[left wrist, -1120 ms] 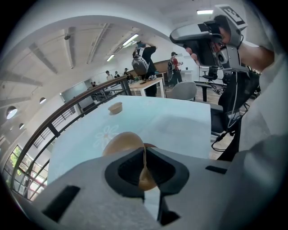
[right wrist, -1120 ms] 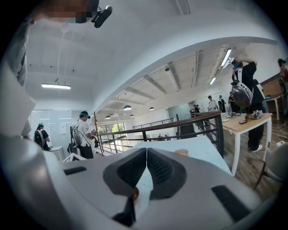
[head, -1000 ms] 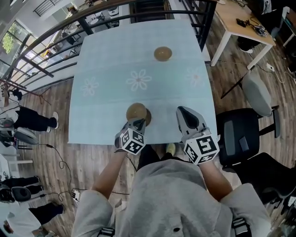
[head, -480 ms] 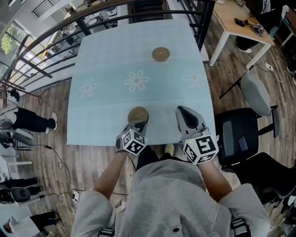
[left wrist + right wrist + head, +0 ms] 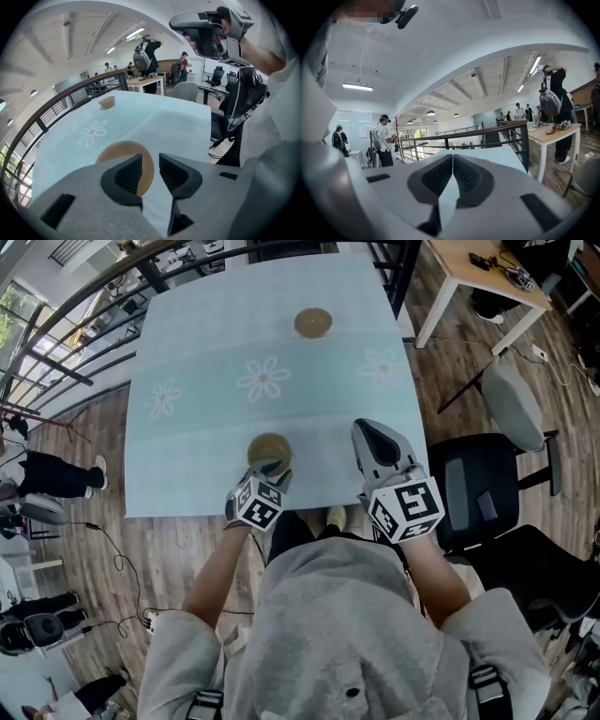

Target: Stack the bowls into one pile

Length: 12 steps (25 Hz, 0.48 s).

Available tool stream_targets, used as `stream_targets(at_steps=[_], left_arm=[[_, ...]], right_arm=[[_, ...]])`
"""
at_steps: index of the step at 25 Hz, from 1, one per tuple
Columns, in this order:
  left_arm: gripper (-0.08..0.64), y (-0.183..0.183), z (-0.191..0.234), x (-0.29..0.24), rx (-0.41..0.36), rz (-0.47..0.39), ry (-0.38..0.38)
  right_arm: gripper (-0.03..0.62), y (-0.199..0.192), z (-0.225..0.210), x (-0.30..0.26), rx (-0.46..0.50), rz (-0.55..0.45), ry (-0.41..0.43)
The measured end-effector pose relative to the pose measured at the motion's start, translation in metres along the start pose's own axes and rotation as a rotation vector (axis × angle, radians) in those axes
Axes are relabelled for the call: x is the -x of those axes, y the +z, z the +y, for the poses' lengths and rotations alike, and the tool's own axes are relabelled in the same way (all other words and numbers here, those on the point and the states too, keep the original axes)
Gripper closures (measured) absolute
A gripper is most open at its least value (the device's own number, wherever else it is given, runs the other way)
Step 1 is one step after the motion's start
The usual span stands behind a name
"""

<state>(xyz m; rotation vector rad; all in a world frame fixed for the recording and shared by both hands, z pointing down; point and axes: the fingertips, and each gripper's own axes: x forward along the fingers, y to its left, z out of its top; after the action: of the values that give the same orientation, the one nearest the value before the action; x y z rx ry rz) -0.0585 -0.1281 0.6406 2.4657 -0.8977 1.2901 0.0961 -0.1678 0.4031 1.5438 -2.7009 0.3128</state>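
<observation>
The left gripper (image 5: pixel 150 163) holds its two dark jaws a narrow gap apart, tips pointed down at the near right edge of a shallow, round, wood-brown bowl (image 5: pixel 269 452). The bowl's rim shows in the gap, but whether either jaw touches it cannot be told. This bowl sits upright on the table, near the middle white daisy print (image 5: pixel 263 379), on the person's side of it and almost in line with it.

The right gripper (image 5: pixel 452 159) has its jaws pressed together with nothing between them. It is held up off the table, right of the daisy and on the person's side, over the cloth's near right corner.

A second wood-brown bowl (image 5: pixel 312 322) of the same shape stands alone on the far side of the daisy, a little to its right and well apart from the first. That makes two bowls, unstacked.

The rectangular table (image 5: pixel 216 296) wears a pale blue cloth with three white daisy prints in a row: the middle one, one to its left (image 5: pixel 164 397) and one to its right (image 5: pixel 382 365).

Off the cloth, right of the daisy, stand one black office chair (image 5: pixel 480 504) and one grey padded chair (image 5: pixel 511 418), with a light wooden desk (image 5: pixel 473 273) farther off. A black metal railing (image 5: pixel 75 329) runs past the daisy's left and far sides
</observation>
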Motion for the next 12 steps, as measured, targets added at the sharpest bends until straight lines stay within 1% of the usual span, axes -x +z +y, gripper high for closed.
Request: stream_targets(at_steps=[2, 5, 9, 12], left_arm=[[0.440, 0.002, -0.001, 0.002, 0.032, -0.012, -0.011], [0.430, 0.007, 0.000, 0.007, 0.069, -0.048, -0.003], [0.419, 0.026, 0.009, 0.029, 0.118, -0.132, 0.022], [0.419, 0.038, 0.015, 0.044, 0.154, -0.204, 0.066]], right_arm=[[0.565, 0.003, -0.007, 0.000, 0.015, -0.002, -0.003], [0.565, 0.010, -0.017, 0.001, 0.044, -0.008, -0.010], [0.565, 0.024, -0.027, -0.001, 0.083, -0.029, -0.005], [0.565, 0.027, -0.032, -0.003, 0.108, -0.032, 0.002]])
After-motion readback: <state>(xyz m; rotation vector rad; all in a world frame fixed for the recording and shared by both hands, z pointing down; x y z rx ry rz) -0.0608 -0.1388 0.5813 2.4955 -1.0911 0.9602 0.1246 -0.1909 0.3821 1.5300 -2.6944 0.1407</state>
